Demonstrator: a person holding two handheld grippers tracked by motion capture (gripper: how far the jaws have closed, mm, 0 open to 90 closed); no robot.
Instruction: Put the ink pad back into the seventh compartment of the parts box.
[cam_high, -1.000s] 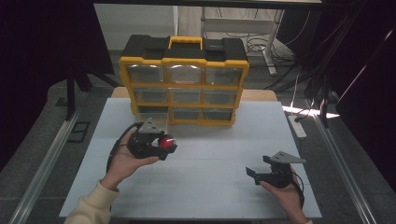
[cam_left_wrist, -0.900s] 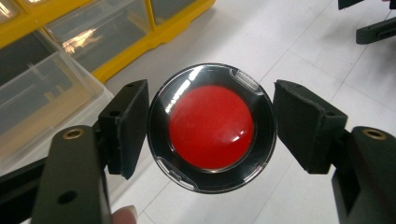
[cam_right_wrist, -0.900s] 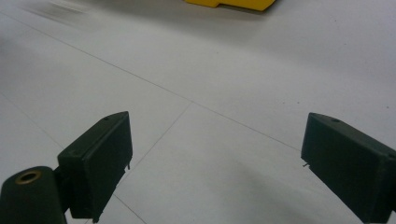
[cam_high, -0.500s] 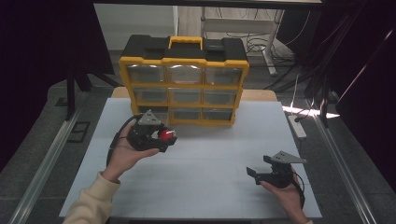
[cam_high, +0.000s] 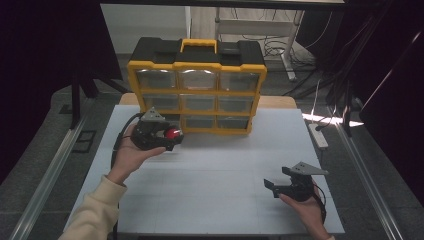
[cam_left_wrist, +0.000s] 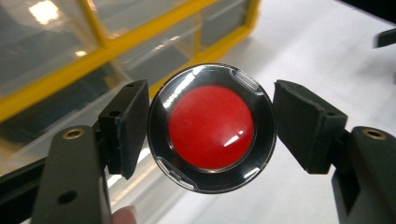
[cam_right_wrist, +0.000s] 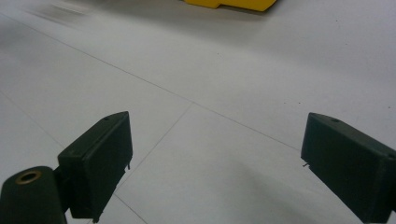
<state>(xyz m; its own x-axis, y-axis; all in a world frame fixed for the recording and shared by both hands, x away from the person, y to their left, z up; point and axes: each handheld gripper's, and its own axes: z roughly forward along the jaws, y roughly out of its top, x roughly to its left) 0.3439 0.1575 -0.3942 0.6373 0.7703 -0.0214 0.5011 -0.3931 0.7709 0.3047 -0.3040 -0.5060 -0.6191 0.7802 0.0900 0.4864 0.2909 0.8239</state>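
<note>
Between my left gripper's (cam_left_wrist: 211, 130) pinching jaws sits the red disc (cam_left_wrist: 211, 128), yellow organizer (cam_high: 196, 95) just ahead (right gripper (cam_high: 280, 182) spread, well apart)

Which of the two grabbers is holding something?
The left gripper, near the yellow drawer box. Its jaws pinch a round red disc in a clear case. The right gripper has open jaws with just white table between them.

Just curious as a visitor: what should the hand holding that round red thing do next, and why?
Probably carry it on toward the lower drawers of the yellow organizer. The left gripper is shut on the red disc, close to those drawers, all of which look closed; the right gripper rests open and empty.
</note>
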